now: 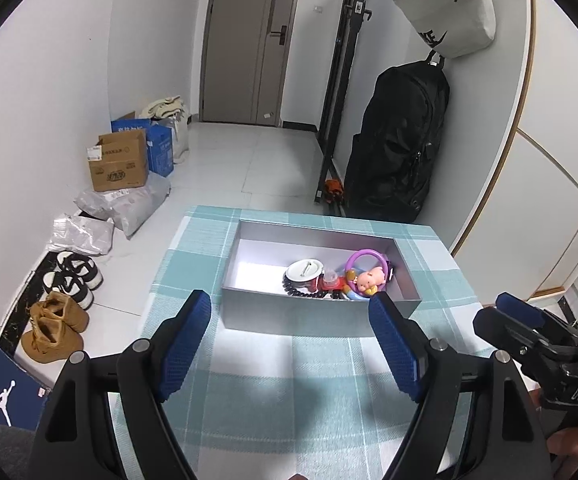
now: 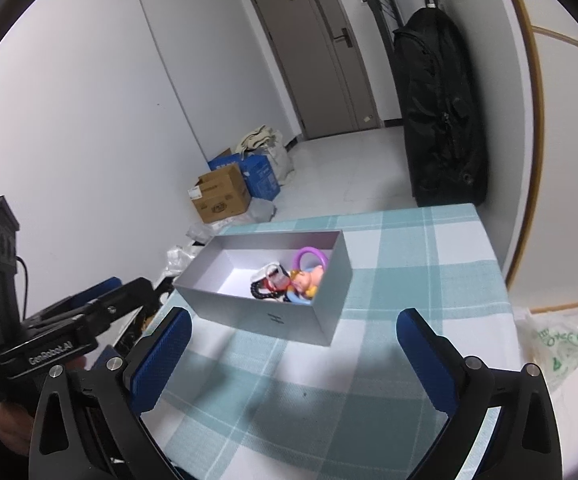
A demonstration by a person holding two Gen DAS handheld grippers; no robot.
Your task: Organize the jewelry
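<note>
A grey open box point(image 1: 289, 312) point(image 2: 289, 312) stands on a teal plaid tablecloth point(image 1: 289, 392) point(image 2: 329, 392). Inside it lie a purple ring point(image 1: 365, 258) point(image 2: 309, 256), a pink pig charm point(image 1: 371, 280) point(image 2: 311, 278), a black bead bracelet point(image 1: 297, 288) point(image 2: 258, 290) and a white round item point(image 1: 304, 270). My left gripper point(image 1: 291, 306) is open and empty, just in front of the box. My right gripper point(image 2: 293, 320) is open and empty, in front of the box's near wall. Each gripper shows at the edge of the other's view.
The table's far edge meets a tiled floor. Cardboard boxes point(image 1: 119, 164) point(image 2: 221, 196), plastic bags and shoes point(image 1: 65, 300) lie on the floor at left. A black backpack point(image 1: 399, 140) point(image 2: 441, 120) hangs at right. A plastic bag point(image 2: 557, 348) lies right of the table.
</note>
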